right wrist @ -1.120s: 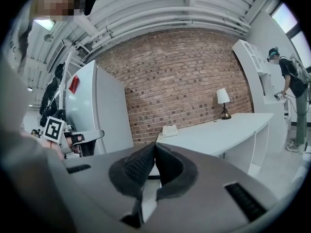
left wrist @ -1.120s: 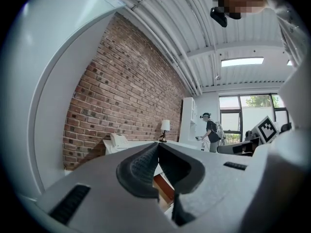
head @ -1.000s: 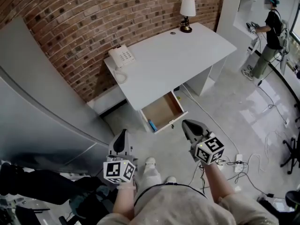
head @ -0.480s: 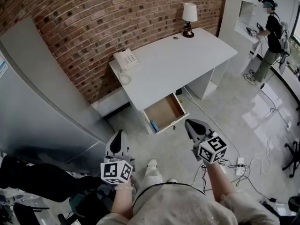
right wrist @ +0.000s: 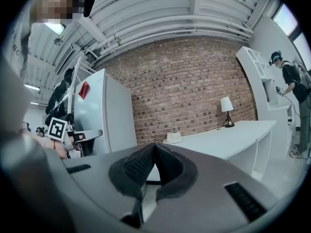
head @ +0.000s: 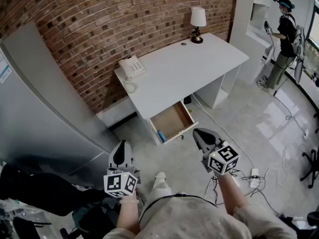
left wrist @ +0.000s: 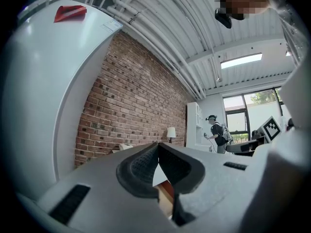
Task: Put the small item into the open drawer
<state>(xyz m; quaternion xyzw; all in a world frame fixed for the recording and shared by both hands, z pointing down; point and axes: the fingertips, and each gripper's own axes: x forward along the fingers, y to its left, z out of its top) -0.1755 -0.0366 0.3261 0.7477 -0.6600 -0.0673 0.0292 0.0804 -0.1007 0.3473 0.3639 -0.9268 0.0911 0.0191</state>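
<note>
A white desk stands against the brick wall, and its wooden drawer is pulled open toward me. A small blue item lies in the drawer's front left corner. My right gripper hangs just right of the drawer's front, above the floor, shut with nothing in it. My left gripper is lower left of the drawer, beside the grey cabinet, and is also shut and empty. In the left gripper view the closed pads frame a bit of the drawer. The right gripper points at the desk.
A white telephone and a table lamp stand on the desk. A tall grey cabinet fills the left. A person stands at the far right by white shelves. Cables and a power strip lie on the floor at right.
My left gripper has sunk a little toward me and to the left. The right gripper has hardly moved. Both jaws stay shut.
</note>
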